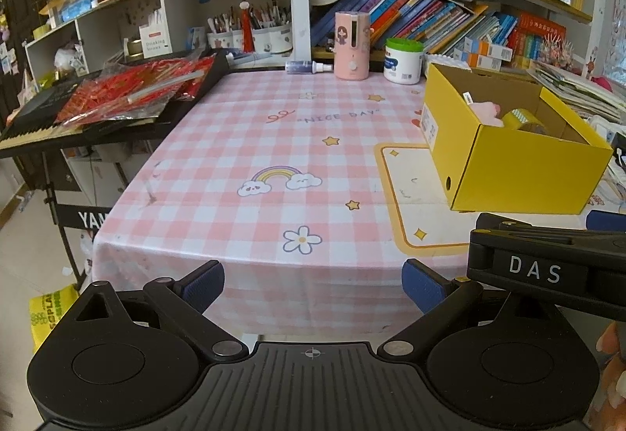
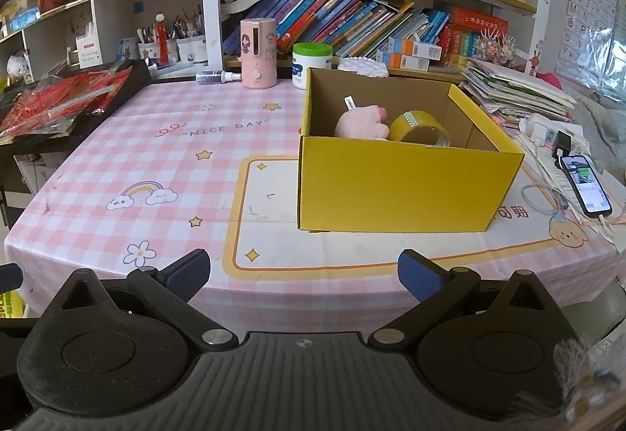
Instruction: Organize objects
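A yellow cardboard box (image 2: 407,188) stands open on the pink checked tablecloth (image 2: 156,157), right of centre. Inside it lie a pink plush toy (image 2: 362,123) and a roll of yellow tape (image 2: 418,127). The box also shows in the left wrist view (image 1: 520,168), with the plush (image 1: 487,112) and tape (image 1: 522,119) inside. My left gripper (image 1: 313,288) is open and empty over the table's near edge. My right gripper (image 2: 303,274) is open and empty in front of the box; its body shows in the left wrist view (image 1: 547,270).
A pink dispenser (image 2: 257,53), a white jar with a green lid (image 2: 312,65) and a small spray bottle (image 2: 217,76) stand at the table's back edge. A phone (image 2: 585,184) lies at the right. Red packets (image 1: 137,90) rest on a keyboard at the left. Bookshelves stand behind.
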A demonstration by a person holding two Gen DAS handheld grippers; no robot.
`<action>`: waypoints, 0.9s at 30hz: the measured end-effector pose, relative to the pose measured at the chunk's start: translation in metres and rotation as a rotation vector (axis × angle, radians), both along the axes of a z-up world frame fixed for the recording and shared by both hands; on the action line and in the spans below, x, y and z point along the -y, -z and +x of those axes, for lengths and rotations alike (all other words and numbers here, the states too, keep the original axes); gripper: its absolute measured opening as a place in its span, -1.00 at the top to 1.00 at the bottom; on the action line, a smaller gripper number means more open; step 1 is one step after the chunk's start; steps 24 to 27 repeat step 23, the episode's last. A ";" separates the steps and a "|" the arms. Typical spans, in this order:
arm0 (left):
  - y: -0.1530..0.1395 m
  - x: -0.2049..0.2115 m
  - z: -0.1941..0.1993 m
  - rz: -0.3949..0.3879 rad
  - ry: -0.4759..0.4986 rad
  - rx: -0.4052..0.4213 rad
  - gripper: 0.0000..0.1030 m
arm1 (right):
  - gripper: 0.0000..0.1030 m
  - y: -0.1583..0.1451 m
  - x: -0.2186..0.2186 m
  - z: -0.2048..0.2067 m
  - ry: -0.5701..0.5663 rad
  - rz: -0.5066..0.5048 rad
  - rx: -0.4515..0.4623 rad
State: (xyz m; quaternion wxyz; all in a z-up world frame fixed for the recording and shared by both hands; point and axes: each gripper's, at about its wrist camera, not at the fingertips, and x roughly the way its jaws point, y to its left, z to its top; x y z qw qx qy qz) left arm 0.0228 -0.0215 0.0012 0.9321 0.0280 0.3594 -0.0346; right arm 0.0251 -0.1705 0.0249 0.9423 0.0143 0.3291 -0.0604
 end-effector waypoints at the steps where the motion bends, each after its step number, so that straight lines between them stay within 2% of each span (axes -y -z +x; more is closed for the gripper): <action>1: 0.000 0.000 0.000 -0.004 0.000 -0.002 -0.92 | -1.00 0.000 0.000 0.000 0.001 0.001 0.001; 27: -0.002 -0.003 -0.004 -0.019 0.003 0.003 -0.92 | -1.00 -0.001 -0.001 -0.006 -0.001 0.029 0.009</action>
